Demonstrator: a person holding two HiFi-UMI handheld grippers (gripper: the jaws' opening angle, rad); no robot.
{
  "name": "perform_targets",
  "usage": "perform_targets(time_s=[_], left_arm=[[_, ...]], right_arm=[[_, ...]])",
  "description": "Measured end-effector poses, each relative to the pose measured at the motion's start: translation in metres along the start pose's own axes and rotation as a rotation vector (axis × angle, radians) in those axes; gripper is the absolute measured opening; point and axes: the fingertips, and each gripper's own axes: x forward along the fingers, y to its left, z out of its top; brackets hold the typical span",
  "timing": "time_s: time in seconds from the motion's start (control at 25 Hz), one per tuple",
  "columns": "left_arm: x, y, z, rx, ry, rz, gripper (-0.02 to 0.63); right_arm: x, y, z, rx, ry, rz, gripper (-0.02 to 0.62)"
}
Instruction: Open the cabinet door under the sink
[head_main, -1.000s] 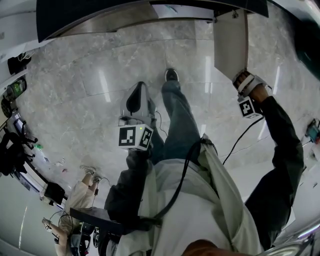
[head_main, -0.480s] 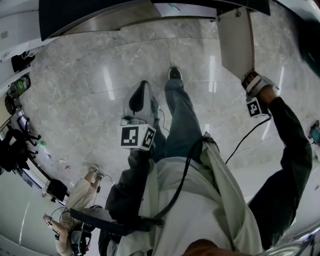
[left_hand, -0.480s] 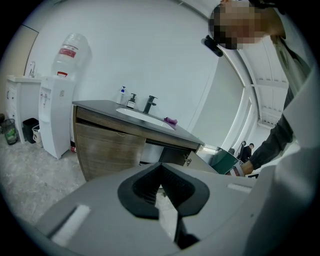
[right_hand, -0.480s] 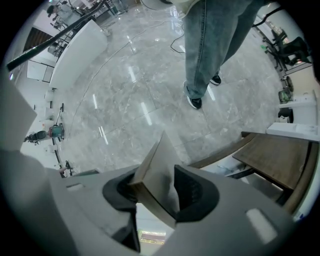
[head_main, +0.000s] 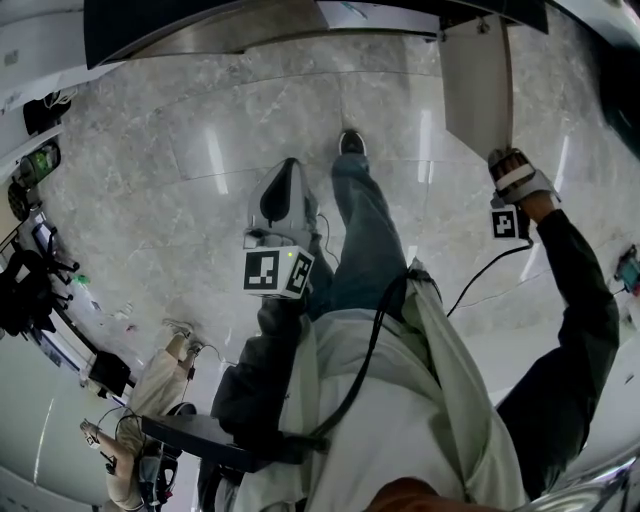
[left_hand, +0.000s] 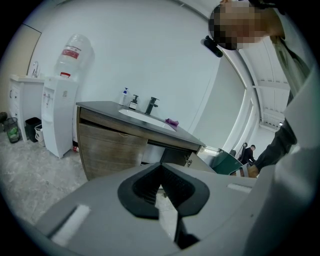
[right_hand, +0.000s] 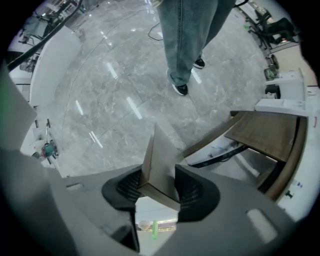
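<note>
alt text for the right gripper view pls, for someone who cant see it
The right gripper grips the edge of the wooden cabinet door between its jaws, which have just eased open slightly. Beyond lie a glossy grey marble floor, the person's jeans-clad legs and, at right, the opened vanity cabinet.

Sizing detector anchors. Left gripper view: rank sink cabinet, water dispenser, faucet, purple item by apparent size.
1. sink cabinet, partly behind the left claw
2. water dispenser with bottle, close second
3. faucet
4. purple item, not much smaller
</note>
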Motion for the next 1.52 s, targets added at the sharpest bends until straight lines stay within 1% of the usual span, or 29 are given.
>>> perform_targets(time_s=[0.08, 0.2, 0.32, 0.44, 0.48, 0.52, 0.6, 0.64, 0.68, 0.72, 0.76, 0.8, 0.92, 1.0, 1.04, 1.08, 1.12, 1.2, 1.24, 1.28, 1.32, 1.44, 1.52], left_arm=[[-0.004, 0.002, 0.001, 0.000, -0.001, 0.006, 0.006], [-0.005, 0.003, 0.003, 0.004, -0.003, 0.006, 0.006], [-0.008, 0.002, 0.005, 0.013, -0.006, -0.006, 0.006], [-0.012, 0.003, 0.001, 0.015, 0.004, -0.001, 0.006], [-0.012, 0.003, -0.002, 0.015, 0.009, -0.002, 0.006], [-0.012, 0.001, -0.007, 0.017, 0.015, -0.005, 0.006], [-0.012, -0.003, -0.014, 0.027, 0.027, -0.019, 0.006], [-0.012, -0.006, -0.017, 0.032, 0.031, -0.025, 0.006], [-0.013, -0.008, -0.020, 0.036, 0.036, -0.030, 0.006], [-0.013, -0.011, -0.023, 0.039, 0.041, -0.035, 0.006], [-0.013, -0.015, -0.025, 0.041, 0.044, -0.041, 0.006], [-0.013, -0.020, -0.026, 0.042, 0.044, -0.050, 0.006], [-0.015, -0.038, -0.013, 0.031, 0.031, -0.098, 0.006], [-0.022, -0.049, 0.003, 0.024, 0.019, -0.135, 0.006], [-0.027, -0.052, 0.011, 0.028, 0.013, -0.154, 0.006], [-0.033, -0.054, 0.016, 0.036, 0.008, -0.172, 0.006], [-0.040, -0.055, 0.021, 0.047, 0.006, -0.185, 0.006], [-0.054, -0.051, 0.028, 0.055, 0.011, -0.193, 0.006], [-0.062, -0.047, 0.030, 0.050, 0.016, -0.186, 0.006], [-0.071, -0.041, 0.032, 0.043, 0.022, -0.174, 0.006], [-0.079, -0.034, 0.033, 0.036, 0.027, -0.158, 0.006], [-0.095, -0.015, 0.038, 0.016, 0.028, -0.123, 0.005], [-0.098, -0.004, 0.043, -0.021, 0.024, -0.122, 0.006]], right_arm=[[-0.002, -0.003, 0.001, 0.034, 0.036, -0.048, 0.178], [-0.001, -0.001, -0.004, 0.055, 0.112, -0.116, 0.181], [-0.007, -0.005, -0.009, 0.097, 0.140, -0.266, 0.187], [-0.012, -0.012, -0.010, 0.164, 0.119, -0.420, 0.207], [-0.014, -0.014, -0.012, 0.216, 0.120, -0.476, 0.218], [-0.017, -0.016, -0.016, 0.289, 0.133, -0.534, 0.221], [-0.029, -0.018, -0.035, 0.478, 0.203, -0.627, 0.225], [-0.036, -0.016, -0.048, 0.587, 0.248, -0.652, 0.225], [-0.042, -0.012, -0.058, 0.695, 0.286, -0.653, 0.224], [-0.048, -0.006, -0.063, 0.796, 0.308, -0.636, 0.212], [-0.053, 0.001, -0.062, 0.888, 0.311, -0.615, 0.212], [-0.059, 0.006, -0.055, 0.977, 0.298, -0.607, 0.179], [-0.097, 0.004, -0.029, 1.253, 0.211, -0.650, 0.054], [-0.134, -0.012, -0.019, 1.485, 0.140, -0.683, 0.002], [-0.153, -0.024, -0.016, 1.620, 0.081, -0.695, 0.002], [-0.171, -0.039, -0.013, 1.764, -0.003, -0.710, 0.002], [-0.187, -0.055, -0.010, 1.918, -0.117, -0.728, 0.002], [-0.214, -0.083, -0.006, 2.222, -0.385, -0.759, 0.002], [-0.226, -0.095, -0.003, 2.334, -0.494, -0.771, 0.002], [-0.235, -0.105, -0.001, 2.399, -0.564, -0.777, 0.002], [-0.243, -0.115, 0.002, 2.421, -0.595, -0.780, 0.002], [-0.258, -0.142, 0.010, 2.394, -0.609, -0.776, 0.002], [-0.264, -0.158, 0.018, 2.380, -0.640, -0.747, 0.002]])
